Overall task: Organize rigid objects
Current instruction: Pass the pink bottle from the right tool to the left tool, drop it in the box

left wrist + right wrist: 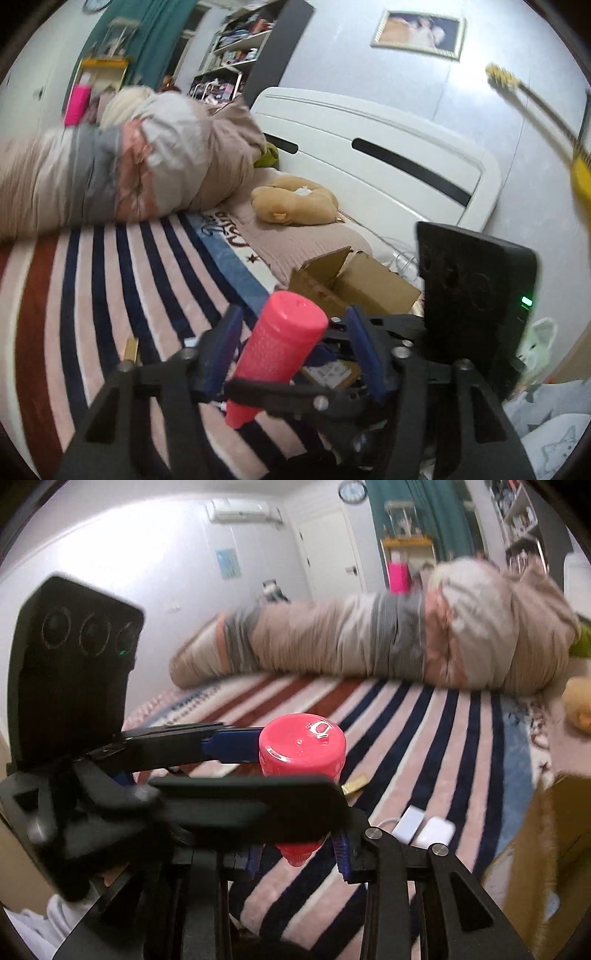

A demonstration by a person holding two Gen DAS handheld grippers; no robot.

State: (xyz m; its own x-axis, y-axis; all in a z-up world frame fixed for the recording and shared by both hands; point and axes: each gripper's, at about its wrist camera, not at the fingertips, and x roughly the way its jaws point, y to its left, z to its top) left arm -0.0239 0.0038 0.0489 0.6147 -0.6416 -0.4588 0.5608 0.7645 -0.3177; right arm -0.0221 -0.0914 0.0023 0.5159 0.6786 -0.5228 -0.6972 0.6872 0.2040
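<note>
Left wrist: pink bottle (282, 345) between gripper (295, 332) fingers.

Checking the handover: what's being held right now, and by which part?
The pink bottle: the left claw brackets its ribbed body, and the right claw its narrow end. Which of them actually grips it tight cannot be told.

Pink bottle (303, 753): lower body hidden behind a black gripper finger (251, 805) at frame centre. Rolled quilt (122, 162), upper left, motion-blurred. Shelf contents (240, 40), top centre, too small to identify. Cardboard box (554, 845) cut off at right edge. Yellow handle (580, 177) cut off at right edge.
</note>
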